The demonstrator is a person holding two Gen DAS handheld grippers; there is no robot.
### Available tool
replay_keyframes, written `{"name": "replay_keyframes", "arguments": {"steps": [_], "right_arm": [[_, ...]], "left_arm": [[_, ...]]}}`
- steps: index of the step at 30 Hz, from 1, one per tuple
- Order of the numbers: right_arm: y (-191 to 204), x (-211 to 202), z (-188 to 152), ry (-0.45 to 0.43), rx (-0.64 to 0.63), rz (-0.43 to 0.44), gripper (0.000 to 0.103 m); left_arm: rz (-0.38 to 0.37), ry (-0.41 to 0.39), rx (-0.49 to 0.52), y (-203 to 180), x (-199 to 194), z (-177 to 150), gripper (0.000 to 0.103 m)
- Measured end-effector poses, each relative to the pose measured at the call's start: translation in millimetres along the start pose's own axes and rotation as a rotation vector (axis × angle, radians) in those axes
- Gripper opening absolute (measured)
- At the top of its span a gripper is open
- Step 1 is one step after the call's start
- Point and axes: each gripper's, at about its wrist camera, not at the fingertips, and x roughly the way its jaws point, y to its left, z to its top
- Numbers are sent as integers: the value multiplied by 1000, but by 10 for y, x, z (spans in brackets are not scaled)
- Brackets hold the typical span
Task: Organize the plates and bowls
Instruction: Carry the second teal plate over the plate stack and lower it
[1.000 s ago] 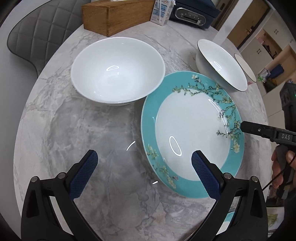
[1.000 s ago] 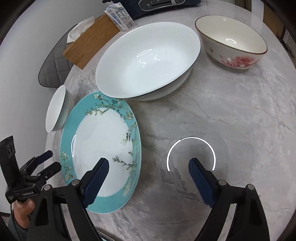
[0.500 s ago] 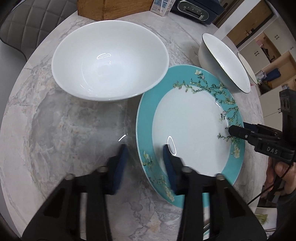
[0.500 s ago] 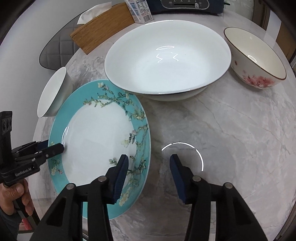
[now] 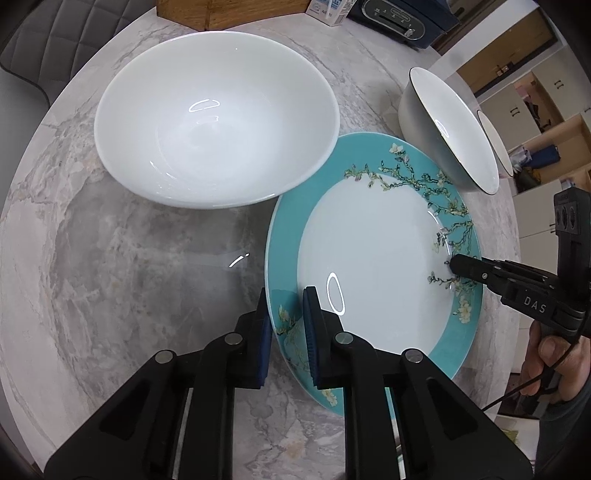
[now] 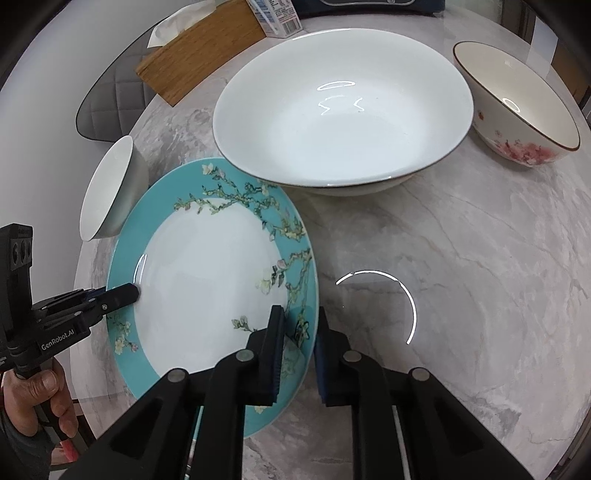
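**Both grippers pinch the teal plate by opposite rims**

Nearest each camera, the fingers have just been closing and now clamp the teal plate (image 5: pixel 373 258) by its blossom-painted border. In the left wrist view the left gripper (image 5: pixel 288 332) has one blue pad under the outer edge and one on the rim's upper face. In the right wrist view the right gripper (image 6: pixel 299 332) does the same on the opposite side, so the rim sits between the pads at both ends. A grip from two sides looks chosen because a wide, flat plate offers only its rim to hold, and one pinch alone would let it tip.

The plate lies on the grey marble table (image 5: pixel 129 277), near its front edge, and seems not yet lifted. Each view also shows the other gripper reaching in from the side, with the person's hand (image 6: pixel 37 402) on the handle.

Just beyond the plate stand two bowls. The plain white bowl (image 5: pixel 218 118) overhangs the plate's far-left rim, and the dark-rimmed white bowl (image 6: pixel 343 107) overhangs its far-right rim, so lifting straight up may nudge them. Farther right is a bowl with pink flowers (image 6: pixel 517 103). At the back are a wooden tissue box (image 6: pixel 199 51) and a small carton (image 6: pixel 275 16).
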Motion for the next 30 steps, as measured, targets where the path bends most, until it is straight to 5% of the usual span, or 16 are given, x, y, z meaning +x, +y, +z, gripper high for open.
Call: {"name": "replay_keyframes", "arguments": {"steps": [16, 30], "right_arm": [[148, -599, -364, -52, 18, 10, 15], [439, -1362, -1367, -140, 46, 12, 14]], "left_arm": [[-25, -25, 54, -213, -606, -403, 14], [-72, -69, 145, -506, -1363, -1308, 14]]}}
